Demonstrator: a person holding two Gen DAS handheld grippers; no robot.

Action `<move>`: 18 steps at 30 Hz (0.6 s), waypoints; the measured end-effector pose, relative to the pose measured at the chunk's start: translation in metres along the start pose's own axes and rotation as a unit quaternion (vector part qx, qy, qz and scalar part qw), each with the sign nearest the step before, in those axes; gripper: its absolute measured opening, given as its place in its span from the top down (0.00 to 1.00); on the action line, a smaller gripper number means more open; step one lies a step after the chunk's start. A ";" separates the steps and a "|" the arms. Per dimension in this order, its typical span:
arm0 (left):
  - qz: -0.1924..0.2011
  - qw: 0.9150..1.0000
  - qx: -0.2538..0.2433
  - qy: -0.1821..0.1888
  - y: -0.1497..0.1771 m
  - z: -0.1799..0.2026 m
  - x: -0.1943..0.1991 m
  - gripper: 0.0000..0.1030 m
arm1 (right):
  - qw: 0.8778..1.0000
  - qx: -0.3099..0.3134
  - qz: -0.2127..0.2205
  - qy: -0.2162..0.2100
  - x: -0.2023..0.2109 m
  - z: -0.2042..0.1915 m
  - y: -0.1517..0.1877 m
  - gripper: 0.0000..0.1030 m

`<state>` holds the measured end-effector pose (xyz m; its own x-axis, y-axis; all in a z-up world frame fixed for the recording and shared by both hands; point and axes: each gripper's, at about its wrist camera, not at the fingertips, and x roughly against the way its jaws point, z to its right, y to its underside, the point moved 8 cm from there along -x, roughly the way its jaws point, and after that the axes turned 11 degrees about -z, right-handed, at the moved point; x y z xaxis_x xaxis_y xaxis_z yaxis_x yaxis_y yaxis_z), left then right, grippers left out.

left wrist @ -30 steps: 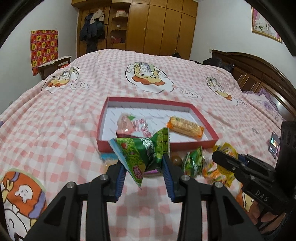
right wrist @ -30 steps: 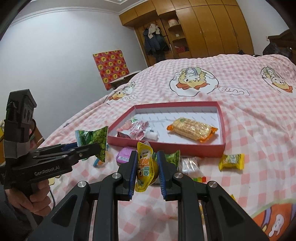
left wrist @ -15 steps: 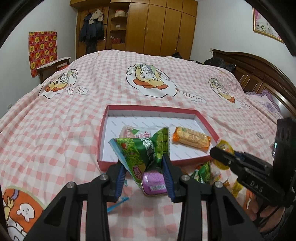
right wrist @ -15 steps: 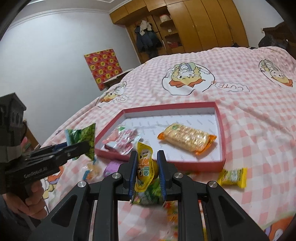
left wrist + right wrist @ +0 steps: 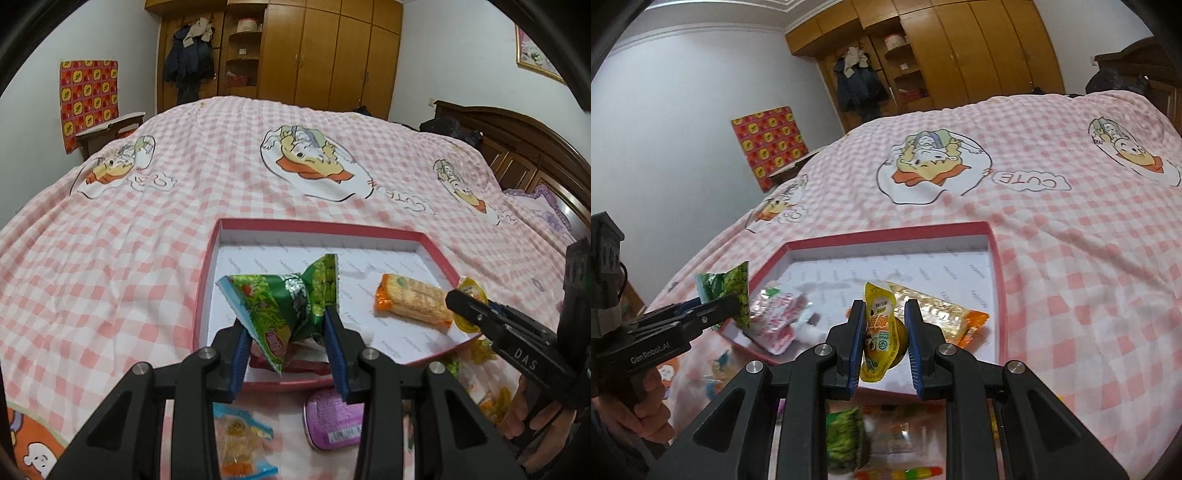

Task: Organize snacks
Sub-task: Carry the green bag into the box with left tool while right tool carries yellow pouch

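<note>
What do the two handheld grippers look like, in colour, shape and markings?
Both are black pistol-shaped tools. Each has two black fingers lined with ribbed blue pads and silver bolts at the joints. The left gripper carries white "GenRobot.AI" lettering on its side; the right gripper carries white "DAS". A boxy black block sits on top of each. A thin dark cable hangs behind the left one.

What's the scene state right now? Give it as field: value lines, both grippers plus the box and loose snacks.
left gripper: shut on green snack bag, held over the box's near edge
right gripper: shut on yellow jelly cup, over the box's near side
red box: on the pink checked bedspread, open top
in box: orange-ended cracker pack; pink-and-white packet
loose in front of the box: purple tin; blue-edged candy bag; rainbow candy strip
</note>
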<state>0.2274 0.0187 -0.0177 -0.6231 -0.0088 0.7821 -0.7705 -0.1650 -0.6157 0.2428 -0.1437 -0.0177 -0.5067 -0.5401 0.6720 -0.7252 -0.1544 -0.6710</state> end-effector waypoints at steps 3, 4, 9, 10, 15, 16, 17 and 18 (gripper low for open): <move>0.002 1.000 0.000 -0.002 0.000 -0.002 -0.007 0.62 | 1.000 0.006 -0.008 0.016 -0.010 0.004 0.004 0.79; 0.005 1.000 -0.001 -0.002 0.000 -0.003 -0.008 0.62 | 1.000 0.007 -0.011 0.018 -0.014 0.004 0.005 0.79; 0.017 1.000 -0.010 -0.008 0.000 -0.002 -0.008 0.62 | 1.000 0.009 -0.014 0.019 -0.021 0.007 0.007 0.79; 0.019 1.000 -0.011 -0.009 0.000 -0.002 -0.009 0.62 | 1.000 0.009 -0.012 0.017 -0.021 0.007 0.007 0.79; 0.020 1.000 -0.017 -0.004 -0.004 0.002 -0.011 0.62 | 1.000 0.007 -0.013 0.018 -0.021 0.008 0.009 0.79; 0.019 1.000 -0.017 -0.002 -0.005 0.003 -0.012 0.62 | 1.000 0.007 -0.013 0.019 -0.021 0.008 0.008 0.79; 0.020 1.000 -0.017 0.001 -0.007 0.004 -0.013 0.62 | 1.000 0.008 -0.013 0.020 -0.021 0.008 0.008 0.79; 0.021 1.000 -0.017 0.004 -0.009 0.005 -0.014 0.62 | 1.000 0.009 -0.013 0.021 -0.022 0.008 0.007 0.79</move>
<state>0.2436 0.0150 -0.0225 -0.6565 -0.0069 0.7543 -0.7471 -0.1317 -0.6515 0.2528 -0.1399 -0.0397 -0.5074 -0.5015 0.7007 -0.7299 -0.1820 -0.6589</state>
